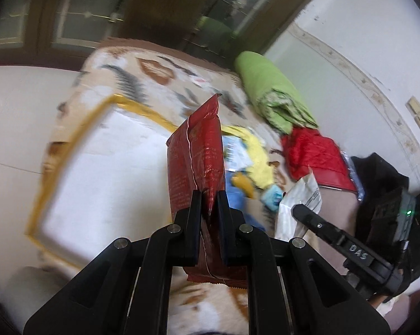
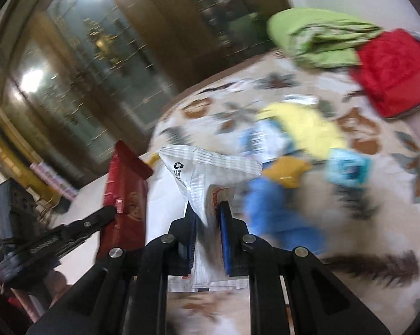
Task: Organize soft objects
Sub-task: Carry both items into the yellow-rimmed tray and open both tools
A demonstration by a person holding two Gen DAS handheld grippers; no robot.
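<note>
Left gripper [image 1: 209,195] is clamped on a red packet [image 1: 196,150], right gripper [image 2: 208,209] pinching a white packet [image 2: 207,167], both above the leaf-print blanket [image 2: 349,251].

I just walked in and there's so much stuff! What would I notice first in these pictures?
First, the dark red packet pinched upright in the left gripper, and the crinkly white packet pinched in the right gripper. Behind them on the leaf-patterned bedspread lie a rolled green blanket at the back, a shiny red cloth beside it, and a jumble of yellow and blue things in the middle.
</note>
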